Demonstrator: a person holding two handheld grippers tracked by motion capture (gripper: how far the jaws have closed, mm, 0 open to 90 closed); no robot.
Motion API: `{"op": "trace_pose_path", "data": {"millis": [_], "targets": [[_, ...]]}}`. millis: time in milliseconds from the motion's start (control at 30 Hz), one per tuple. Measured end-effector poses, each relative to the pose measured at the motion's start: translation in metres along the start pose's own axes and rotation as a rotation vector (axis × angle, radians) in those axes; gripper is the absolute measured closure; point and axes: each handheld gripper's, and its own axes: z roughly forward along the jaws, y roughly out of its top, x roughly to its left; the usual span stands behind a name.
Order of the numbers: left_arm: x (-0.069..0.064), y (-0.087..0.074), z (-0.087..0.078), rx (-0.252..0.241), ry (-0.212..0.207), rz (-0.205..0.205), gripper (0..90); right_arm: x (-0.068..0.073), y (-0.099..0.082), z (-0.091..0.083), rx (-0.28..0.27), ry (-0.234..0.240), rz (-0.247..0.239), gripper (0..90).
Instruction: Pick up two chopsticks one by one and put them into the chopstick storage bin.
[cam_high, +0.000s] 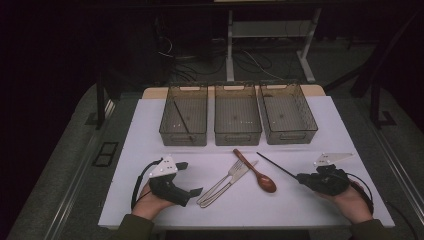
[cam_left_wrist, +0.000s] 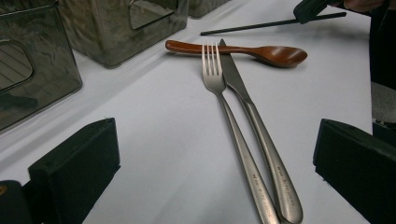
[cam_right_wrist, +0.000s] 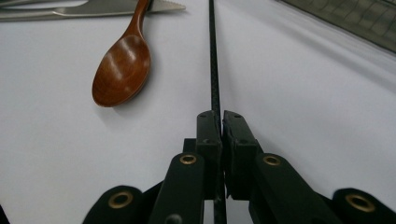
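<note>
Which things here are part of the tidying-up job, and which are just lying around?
Part of the job:
- black chopstick, pinched in the right gripper
- left bin, with another black stick inside
- fork, knife and wooden spoon, waiting on the table
- middle bin and right bin

Just lying about:
- cables on the floor
- desk legs behind the table

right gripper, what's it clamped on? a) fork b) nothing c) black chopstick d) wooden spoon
c: in the right gripper view the right gripper has its jaws closed on the thin black chopstick, which runs straight out ahead, while the wooden spoon lies free beside it.
</note>
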Motion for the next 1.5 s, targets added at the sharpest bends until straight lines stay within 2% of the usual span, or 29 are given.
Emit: {"op": "trace_pose_path", "data": {"millis": [400, 767, 1067, 1333, 1500], "targets": [[0.000, 0.000, 0.001, 0.003, 0.001, -0.001, 0.0, -0.004, 0.005, -0.014, -0.096, 0.015, 0.021, 85.0], [0.000, 0.000, 0.001, 0.006, 0.000, 0.004, 0.0, -0.009, 0.011, -0.025, -0.183, 0.075, 0.036, 84.9], [0.000, 0.000, 0.001, 0.002, 0.000, 0.000, 0.0, -0.008, 0.021, -0.027, -0.220, 0.116, -0.001, 84.9], [0.000, 0.000, 0.002, 0.006, -0.001, 0.001, 0.0, -0.004, 0.039, -0.024, -0.244, 0.137, -0.031, 84.9], [0.000, 0.000, 0.002, 0.004, 0.000, -0.001, 0.0, -0.002, 0.052, -0.022, -0.272, 0.159, -0.030, 84.9]]}}
